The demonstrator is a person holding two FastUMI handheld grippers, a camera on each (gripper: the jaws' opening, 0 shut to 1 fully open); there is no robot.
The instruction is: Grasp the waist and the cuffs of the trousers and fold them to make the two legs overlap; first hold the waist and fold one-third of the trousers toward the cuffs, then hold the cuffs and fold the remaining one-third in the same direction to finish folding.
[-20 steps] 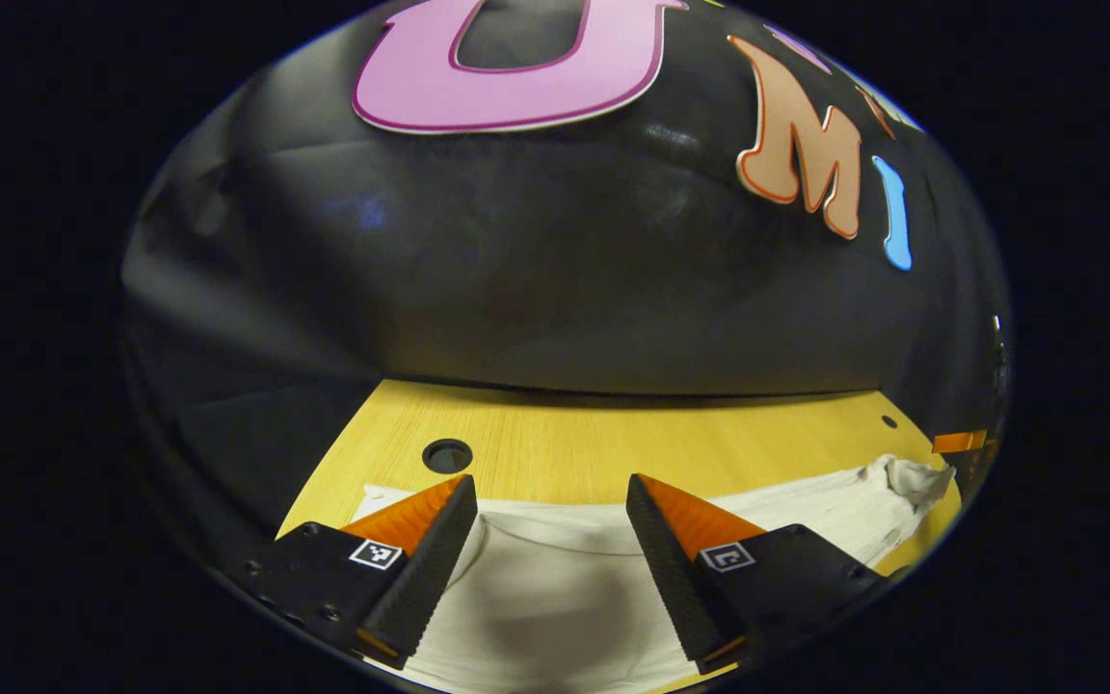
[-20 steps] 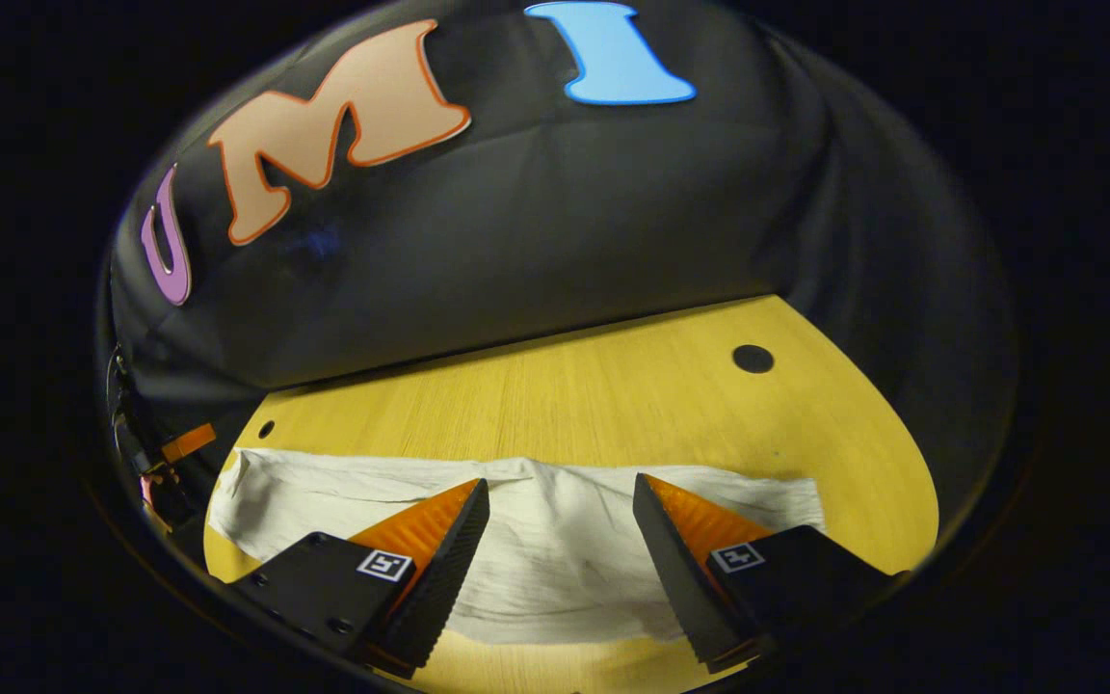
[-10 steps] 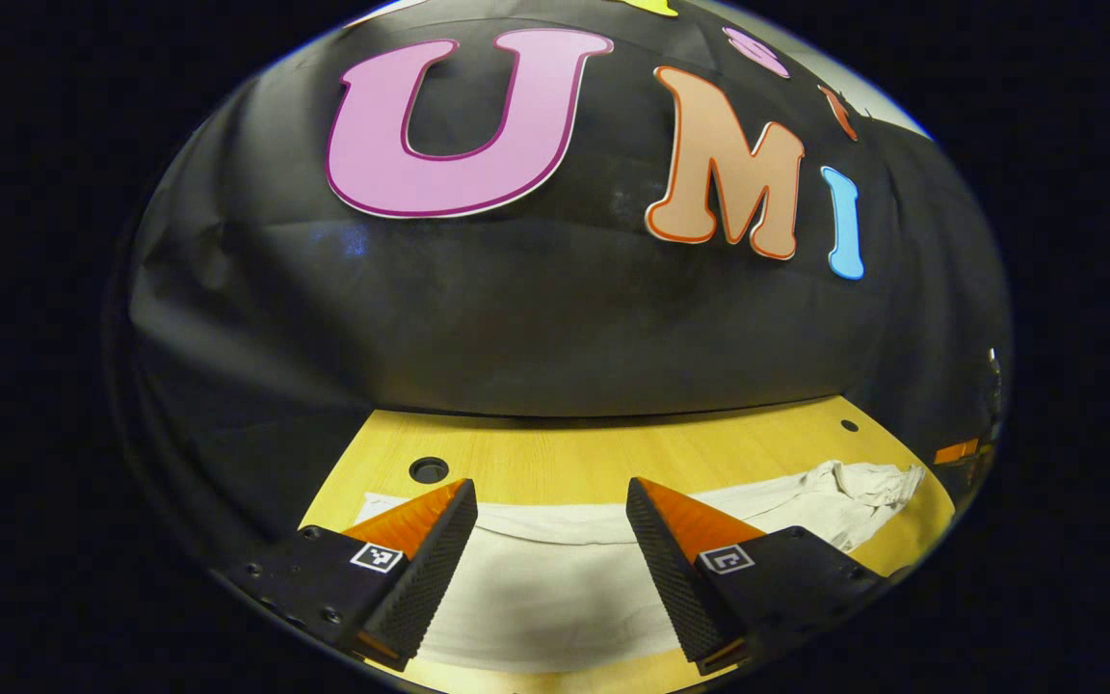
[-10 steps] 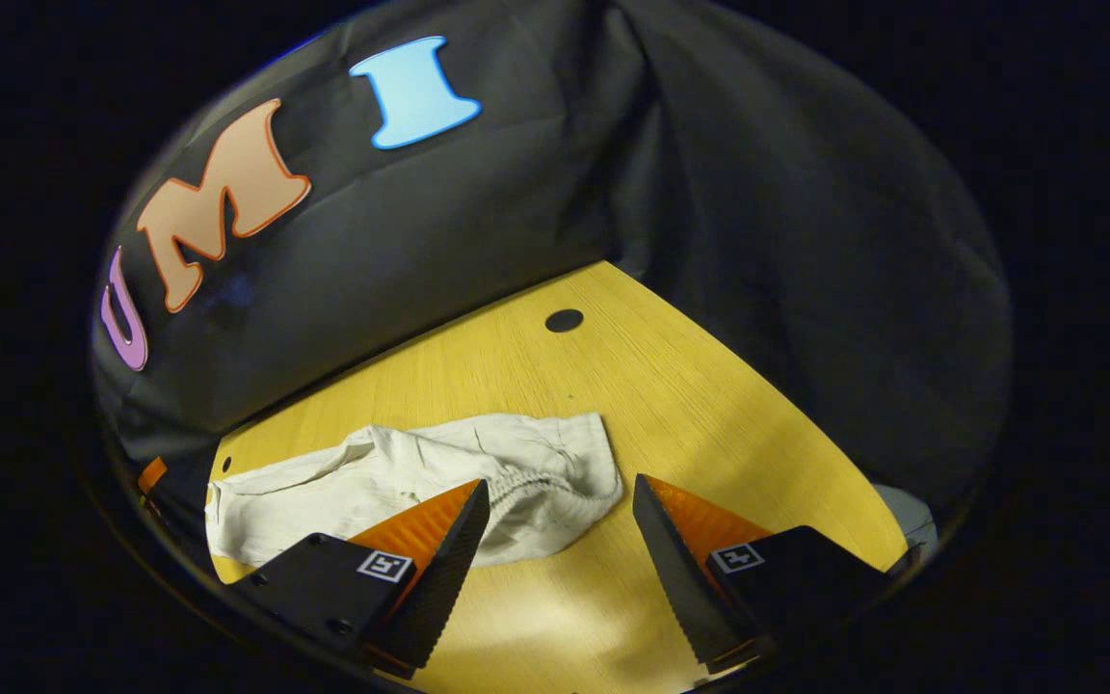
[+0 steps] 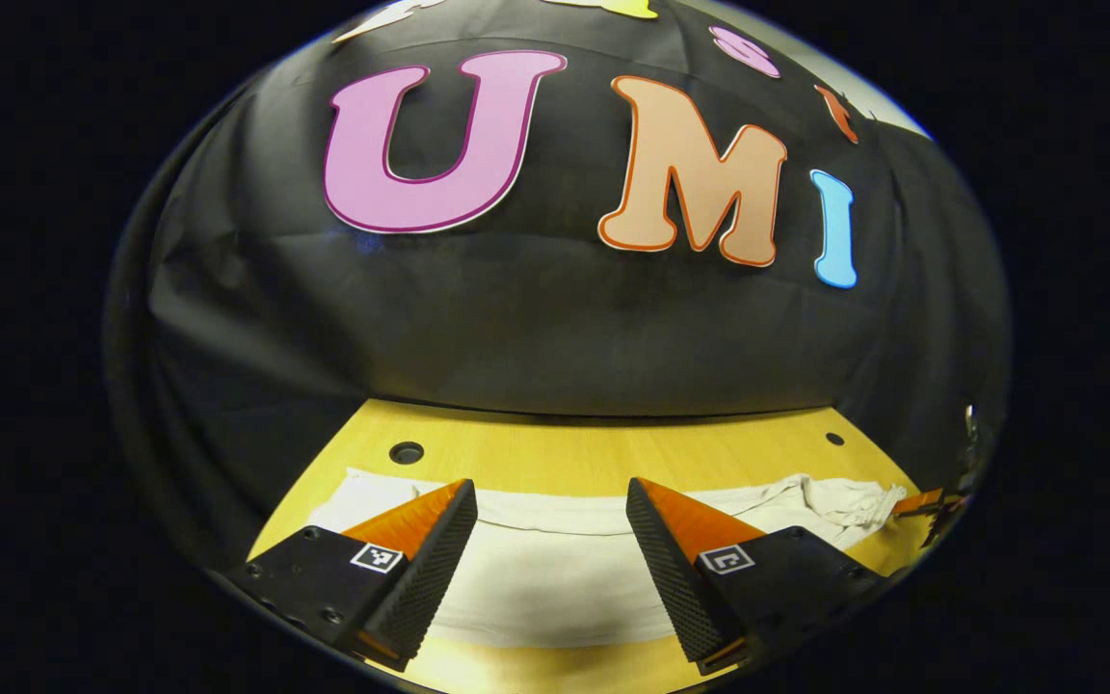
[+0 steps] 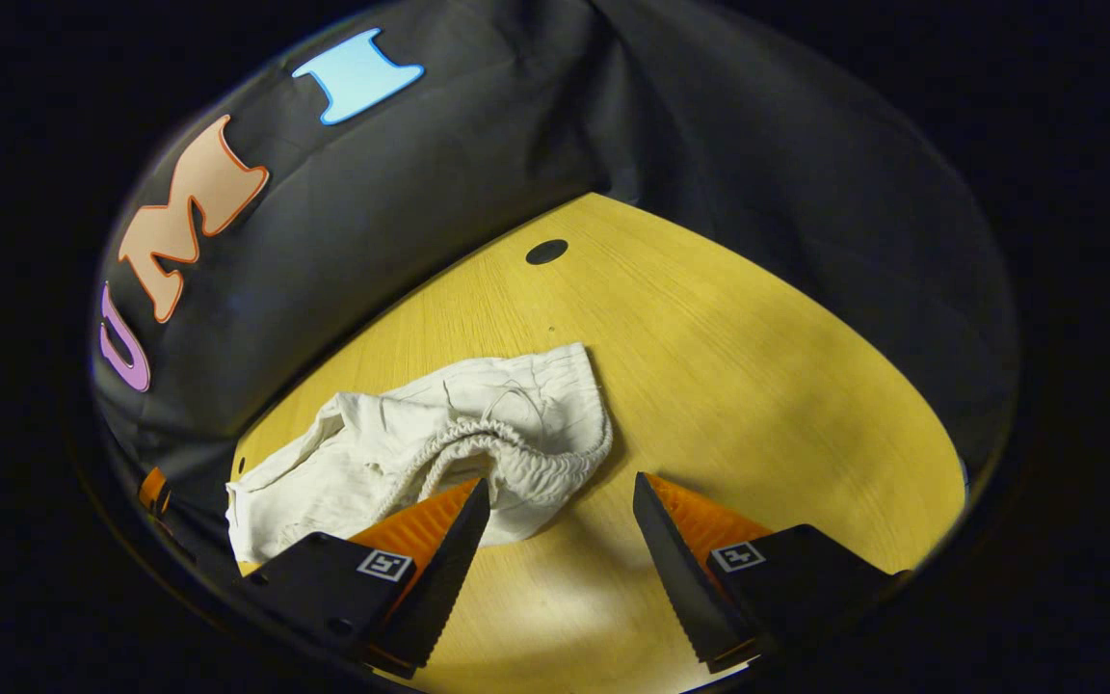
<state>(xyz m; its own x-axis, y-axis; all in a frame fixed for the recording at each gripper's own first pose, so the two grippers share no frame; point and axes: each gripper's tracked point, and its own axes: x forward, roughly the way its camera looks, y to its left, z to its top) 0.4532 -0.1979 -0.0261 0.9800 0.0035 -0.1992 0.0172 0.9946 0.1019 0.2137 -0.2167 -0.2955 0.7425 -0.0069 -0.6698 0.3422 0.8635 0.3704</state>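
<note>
trousers (image 6: 439, 443) lie on the counter (image 6: 757, 386), waist bunched nearest our right gripper (image 6: 560, 540), which gapes empty just short of the elastic. our left gripper (image 5: 550, 545) hangs open, holding nothing, over the flat legs, likely awaiting a grasp.

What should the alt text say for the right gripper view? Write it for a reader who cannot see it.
The open right claw hovers over a wooden table, empty, beside white trousers lying crumpled with the gathered waistband nearest the claw. A black cloth wall stands behind the table.
</note>
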